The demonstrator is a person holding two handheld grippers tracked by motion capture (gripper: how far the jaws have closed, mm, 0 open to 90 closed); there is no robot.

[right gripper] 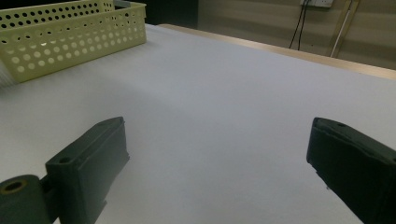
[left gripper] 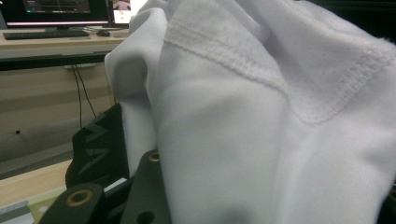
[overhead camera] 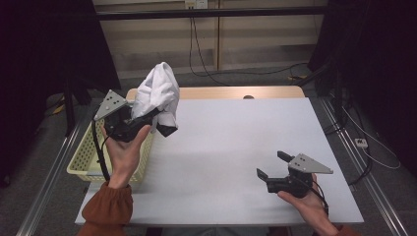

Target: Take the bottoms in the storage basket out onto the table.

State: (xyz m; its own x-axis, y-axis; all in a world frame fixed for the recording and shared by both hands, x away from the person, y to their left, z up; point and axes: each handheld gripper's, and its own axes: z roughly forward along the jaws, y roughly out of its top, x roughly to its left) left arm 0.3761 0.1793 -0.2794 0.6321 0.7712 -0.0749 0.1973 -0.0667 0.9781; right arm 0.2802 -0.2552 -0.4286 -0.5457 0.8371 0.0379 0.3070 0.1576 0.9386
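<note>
A white cloth (overhead camera: pixel 158 92) hangs bunched in the air at the table's left, over the near corner of a pale yellow perforated basket (overhead camera: pixel 81 160). My left gripper (overhead camera: pixel 160 120) is shut on the cloth, and its folds and stitched hems (left gripper: pixel 261 112) drape over the black jaws in the left gripper view. My right gripper (overhead camera: pixel 271 164) rests low at the table's front right, open, with nothing between its jaws. Its view looks across the bare white tabletop (right gripper: pixel 224 102) toward the basket (right gripper: pixel 70 37).
The basket stands at the table's left edge, partly under my left hand. A wooden strip (overhead camera: pixel 236 92) runs along the table's far edge. Cables (overhead camera: pixel 216 69) lie on the floor beyond, and dark curtains hang at both sides.
</note>
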